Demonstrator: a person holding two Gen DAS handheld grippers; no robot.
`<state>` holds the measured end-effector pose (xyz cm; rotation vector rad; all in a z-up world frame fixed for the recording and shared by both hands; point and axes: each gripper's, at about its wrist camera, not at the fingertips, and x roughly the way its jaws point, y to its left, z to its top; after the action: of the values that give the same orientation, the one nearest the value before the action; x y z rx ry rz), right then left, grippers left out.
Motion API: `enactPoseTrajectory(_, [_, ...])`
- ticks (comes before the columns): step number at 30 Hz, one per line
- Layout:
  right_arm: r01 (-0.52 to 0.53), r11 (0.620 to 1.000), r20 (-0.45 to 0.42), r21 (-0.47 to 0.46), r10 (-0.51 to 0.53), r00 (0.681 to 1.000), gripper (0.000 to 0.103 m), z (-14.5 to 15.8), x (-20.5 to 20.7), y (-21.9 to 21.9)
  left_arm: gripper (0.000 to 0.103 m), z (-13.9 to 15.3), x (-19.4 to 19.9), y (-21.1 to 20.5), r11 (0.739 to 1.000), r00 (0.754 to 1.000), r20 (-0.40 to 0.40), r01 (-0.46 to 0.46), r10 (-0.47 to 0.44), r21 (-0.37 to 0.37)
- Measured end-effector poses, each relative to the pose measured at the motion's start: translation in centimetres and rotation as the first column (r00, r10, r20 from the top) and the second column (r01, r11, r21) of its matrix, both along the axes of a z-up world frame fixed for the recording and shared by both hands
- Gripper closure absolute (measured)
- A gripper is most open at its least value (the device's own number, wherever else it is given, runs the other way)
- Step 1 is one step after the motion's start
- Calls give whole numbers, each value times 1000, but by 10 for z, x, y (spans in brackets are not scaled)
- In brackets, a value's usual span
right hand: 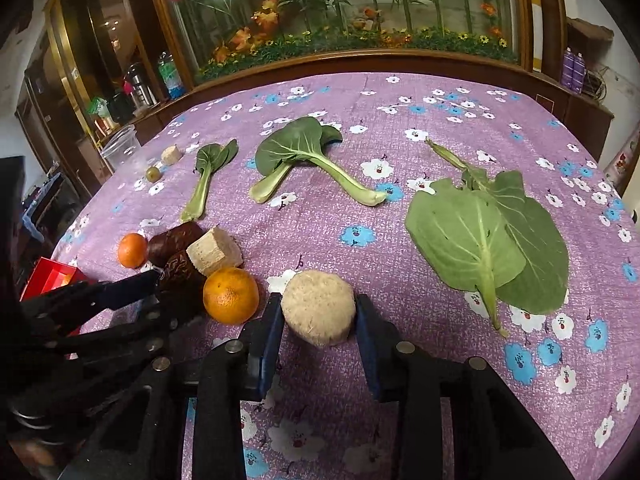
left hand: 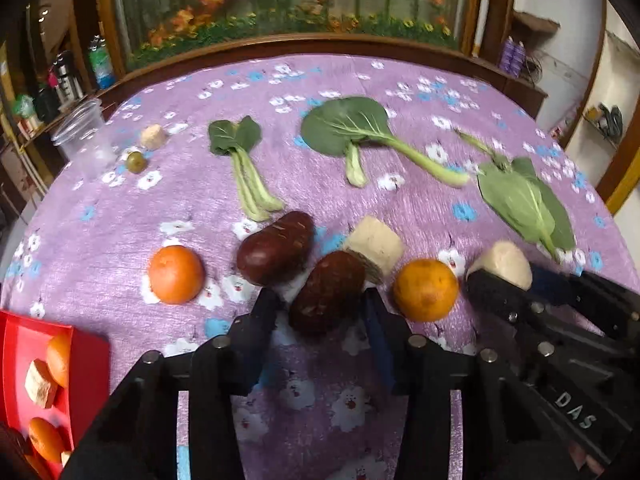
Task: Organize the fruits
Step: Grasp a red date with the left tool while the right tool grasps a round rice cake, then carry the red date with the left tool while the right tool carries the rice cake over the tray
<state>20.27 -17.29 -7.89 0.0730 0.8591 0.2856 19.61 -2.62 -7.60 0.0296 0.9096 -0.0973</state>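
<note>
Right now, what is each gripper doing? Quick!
Left gripper: closed on the dark brown fruit.
Right gripper: closed on the round beige chunk.

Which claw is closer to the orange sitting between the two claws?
Left, but only just. The left claw has its nearer finger right beside the orange, clamped around a dark brown fruit. The right claw is on the orange's other side, around a pale beige chunk.
</note>
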Motion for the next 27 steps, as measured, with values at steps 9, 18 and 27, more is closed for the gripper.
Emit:
enactPoseTrajectory(9, [-3, 1000, -5, 0, 3, 1000, 66, -1, -1, 1, 79, 6, -11, 10, 997, 1000, -12, 0, -1, -72])
enactPoseTrajectory(18, [1, 1000, 20, -1, 0, 1000, 66, 9, -34, -4, 79, 13, -56, 24, 992, 1000, -4, -1, 1, -130])
enactPoseTrajectory(27, [-22, 1000, 39, 8, 21, 999, 65, 17, -85, 1, 79, 23, -113, 28, 988, 1000, 17, 18, -16, -156])
